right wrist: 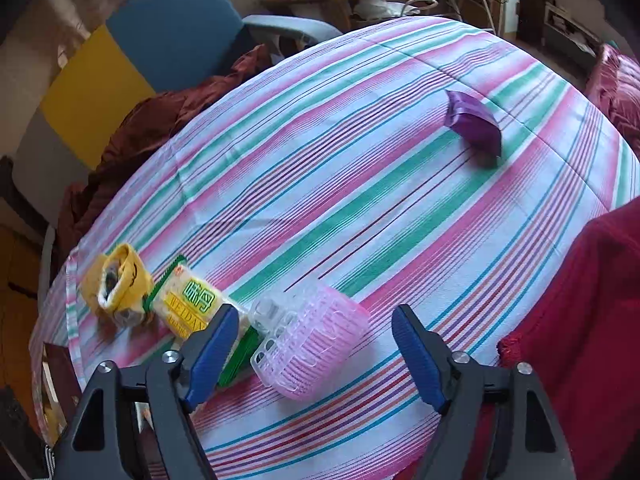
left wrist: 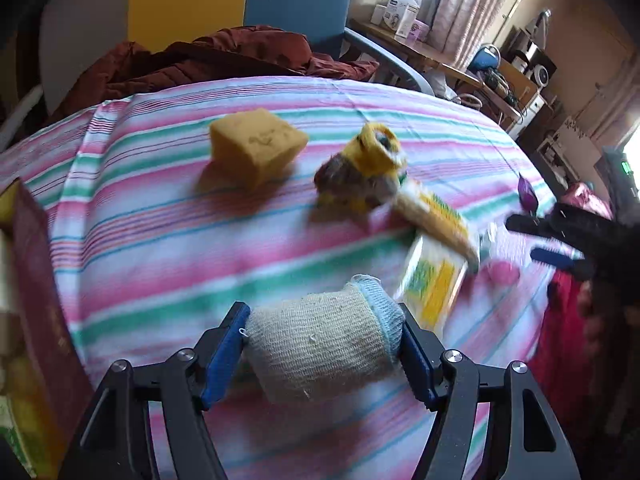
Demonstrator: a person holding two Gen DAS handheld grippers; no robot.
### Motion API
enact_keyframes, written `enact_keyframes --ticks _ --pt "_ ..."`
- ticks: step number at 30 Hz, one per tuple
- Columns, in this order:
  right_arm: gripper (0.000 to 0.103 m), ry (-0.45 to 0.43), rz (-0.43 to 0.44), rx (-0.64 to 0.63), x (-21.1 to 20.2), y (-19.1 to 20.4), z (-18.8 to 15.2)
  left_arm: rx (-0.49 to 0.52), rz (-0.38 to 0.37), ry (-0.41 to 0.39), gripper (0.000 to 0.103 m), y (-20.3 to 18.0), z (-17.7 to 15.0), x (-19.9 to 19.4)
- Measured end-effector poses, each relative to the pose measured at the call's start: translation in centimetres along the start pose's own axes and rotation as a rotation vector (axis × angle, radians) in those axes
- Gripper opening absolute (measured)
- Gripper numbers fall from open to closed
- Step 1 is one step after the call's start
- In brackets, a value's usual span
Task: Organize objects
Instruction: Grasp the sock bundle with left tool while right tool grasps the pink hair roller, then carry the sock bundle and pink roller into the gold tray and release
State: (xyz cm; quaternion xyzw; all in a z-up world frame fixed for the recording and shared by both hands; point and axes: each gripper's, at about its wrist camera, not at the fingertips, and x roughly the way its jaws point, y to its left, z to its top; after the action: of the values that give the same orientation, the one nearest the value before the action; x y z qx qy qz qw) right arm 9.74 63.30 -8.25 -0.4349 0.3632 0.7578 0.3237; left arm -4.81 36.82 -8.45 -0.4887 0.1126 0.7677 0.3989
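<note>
Left gripper (left wrist: pixel 322 346) clamped on a rolled grey sock (left wrist: pixel 320 348) at bottom centre of the left view, blue pads pressing both ends, roll lying crosswise between the fingers over the striped sheet (left wrist: pixel 160 220). Mid-frame: yellow sponge (left wrist: pixel 256 146), to its right a yellow sock bundle (left wrist: pixel 360 168) touching a yellow-green packet (left wrist: pixel 436 256) that runs toward lower right. Frame is motion-blurred. Dark red box (left wrist: pixel 44 320) at left edge. Right gripper (left wrist: pixel 568 236) visible at right edge. In the right view, right gripper (right wrist: pixel 316 352) has jaws wide apart, holding nothing; pink basket (right wrist: pixel 310 340) lies on its side on the sheet between the fingers, nearer the left one, contact unclear. Packet and yellow sock sit lower left, purple pouch (right wrist: pixel 474 122) upper right, well apart. Red cloth (right wrist: pixel 580 320) at right edge.
</note>
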Motion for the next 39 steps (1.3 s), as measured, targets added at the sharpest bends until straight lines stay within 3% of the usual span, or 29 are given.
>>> enact_keyframes --ticks 5,10,13,15,17,23,31,39 --pt "0.083 0.041 -0.017 -0.172 -0.1 2.8 -0.6 0.049 -0.003 0.019 0.071 -0.1 -2.5 -1.6" --pt "0.086 0.097 -0.135 -0.538 -0.4 6.1 -1.1 0.099 0.012 0.008 0.071 -0.6 -3.9 -2.1" --pt "0.086 0.146 -0.193 -0.653 0.7 6.1 -1.6 0.103 0.014 0.006 0.072 -0.6 -4.0 -1.8" --pt "0.086 0.162 -0.223 -0.664 1.7 5.6 -1.7 0.102 0.014 0.004 0.072 -0.6 -4.0 -1.7" --pt "0.071 0.17 -0.223 -0.642 2.1 5.0 -1.5 0.107 0.015 0.009 0.073 -0.6 -4.0 -1.4" --pt "0.07 0.146 -0.225 -0.643 0.8 4.3 -2.6 0.091 0.006 0.03 0.076 -0.3 -4.3 -0.5" --pt "0.07 0.052 -0.197 -0.569 -3.5 4.3 -2.8 0.102 0.014 -0.002 0.072 -0.6 -4.9 -1.4" --pt "0.07 -0.003 -0.064 -0.572 -6.3 7.3 -6.4 0.101 0.008 -0.072 0.072 -0.7 -6.0 -5.0"
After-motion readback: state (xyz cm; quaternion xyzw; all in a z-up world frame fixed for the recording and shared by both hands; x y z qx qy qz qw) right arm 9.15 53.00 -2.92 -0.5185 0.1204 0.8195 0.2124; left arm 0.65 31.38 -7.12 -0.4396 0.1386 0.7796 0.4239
